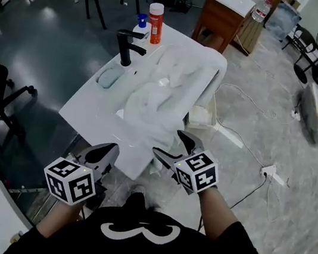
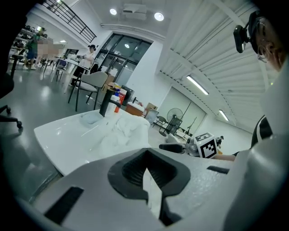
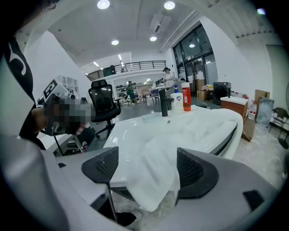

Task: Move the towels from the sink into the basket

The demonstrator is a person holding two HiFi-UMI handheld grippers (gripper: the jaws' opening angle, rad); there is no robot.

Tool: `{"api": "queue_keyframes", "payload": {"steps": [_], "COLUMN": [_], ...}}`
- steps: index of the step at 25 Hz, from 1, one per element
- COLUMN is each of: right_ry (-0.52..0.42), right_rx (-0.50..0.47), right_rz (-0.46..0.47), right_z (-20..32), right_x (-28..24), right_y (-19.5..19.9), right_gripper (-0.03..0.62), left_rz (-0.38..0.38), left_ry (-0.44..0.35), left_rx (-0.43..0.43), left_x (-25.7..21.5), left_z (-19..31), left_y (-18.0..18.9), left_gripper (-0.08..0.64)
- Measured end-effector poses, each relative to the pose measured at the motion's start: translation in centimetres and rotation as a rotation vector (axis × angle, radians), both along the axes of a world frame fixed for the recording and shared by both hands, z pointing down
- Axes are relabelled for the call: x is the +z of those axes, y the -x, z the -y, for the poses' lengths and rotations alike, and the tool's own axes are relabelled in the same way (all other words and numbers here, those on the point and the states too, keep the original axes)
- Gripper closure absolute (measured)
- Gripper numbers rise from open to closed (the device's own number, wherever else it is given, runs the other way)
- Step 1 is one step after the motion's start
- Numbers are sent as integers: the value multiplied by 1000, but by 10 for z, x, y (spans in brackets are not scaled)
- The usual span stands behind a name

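sink (image 1: 89, 109), faucet (image 1: 125, 48): towel (image 1: 150, 107) hangs between open jaws of right gripper (image 1: 169, 145) (left gripper (image 1: 106, 152) closed).

A heap of crumpled white cloth towels (image 1: 177, 72) lay in the bowl of the white rectangular sink (image 1: 86, 108), bunched loosely from its far end toward its near end. The nearest white towel (image 3: 156, 173) was draped over the sink's front rim, with its upper part resting on the basin top and its lower corner hanging free below the edge in soft folds. The sink's glossy flat ledge ran along the left side of the towels.
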State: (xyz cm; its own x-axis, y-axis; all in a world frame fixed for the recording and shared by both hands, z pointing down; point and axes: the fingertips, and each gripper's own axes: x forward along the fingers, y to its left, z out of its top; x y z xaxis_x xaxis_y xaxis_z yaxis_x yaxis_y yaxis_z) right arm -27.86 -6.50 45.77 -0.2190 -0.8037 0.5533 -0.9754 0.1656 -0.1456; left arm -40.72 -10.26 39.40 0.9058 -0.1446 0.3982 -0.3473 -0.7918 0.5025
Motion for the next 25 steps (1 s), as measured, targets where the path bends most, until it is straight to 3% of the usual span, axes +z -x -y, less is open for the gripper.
{"api": "queue_keyframes", "payload": {"steps": [7, 11, 16, 19, 25], "right_ry": [84, 113, 150, 158, 156], "right_rx": [15, -5, -33, -44, -31], "right_rz": [-61, -87, -184, -188, -146], "right_z": [26, 37, 42, 42, 45], "right_x": [37, 55, 67, 69, 67], "right_y": [-15, -17, -21, -20, -27], "right_gripper": [210, 210, 212, 225, 395], "left_rz": [12, 15, 17, 14, 36], "left_ry": [15, 27, 46, 60, 67], "left_rx": [22, 34, 41, 46, 73], "left_x": [15, 23, 30, 34, 40], "left_z": [32, 42, 49, 51, 48], "left_y": [-3, -7, -14, -20, -34], "left_gripper": [555, 555, 555, 555, 555]}}
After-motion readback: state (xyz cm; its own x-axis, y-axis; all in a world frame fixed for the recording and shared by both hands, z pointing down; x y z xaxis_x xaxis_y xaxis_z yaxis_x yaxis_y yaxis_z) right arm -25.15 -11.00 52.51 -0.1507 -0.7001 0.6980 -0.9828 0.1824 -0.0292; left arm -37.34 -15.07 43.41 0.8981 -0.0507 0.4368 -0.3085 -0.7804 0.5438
